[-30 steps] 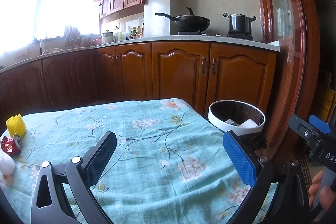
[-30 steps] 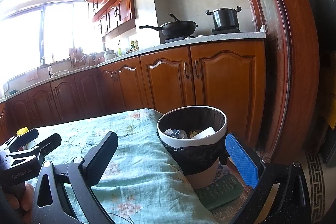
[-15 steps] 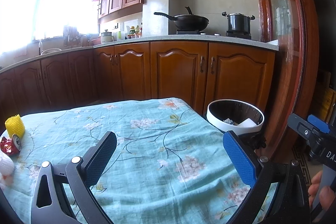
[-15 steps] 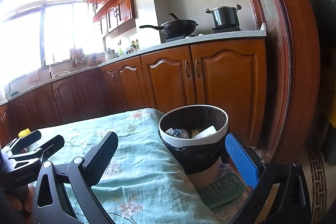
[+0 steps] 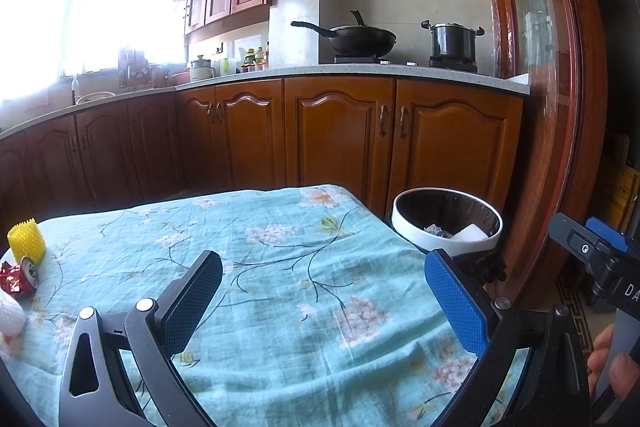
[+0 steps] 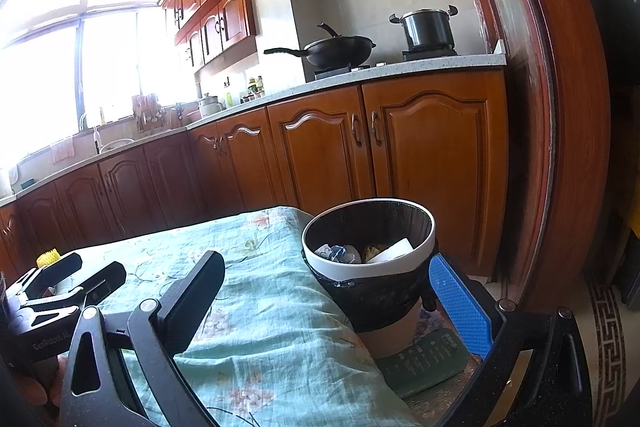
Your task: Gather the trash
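Little has moved since the earlier frames: both views have only drifted slightly, the bin [image 6: 368, 247] sitting a touch lower and nearer in the right view, the table trash holding its place at the far left. The left gripper [image 5: 320, 303] hovers over the middle of the cloth [image 5: 280, 267] with its jaws spread wide and nothing between them; the right gripper [image 6: 324, 299] is likewise spread and empty, poised near the bin at the table's right edge. The remaining trash lies at the left edge of the table: a yellow foam net [image 5: 26, 241] standing upright, a crumpled red can [image 5: 20, 277] just in front of it, and a white foam net [image 5: 10, 315] nearer still, partly cut off by the frame. The can looks dented and slick, so a pinch could slip off it; the nets look soft and would probably squash. Reaching left could also drag the loose cloth and shift everything. The bin already holds paper scraps.
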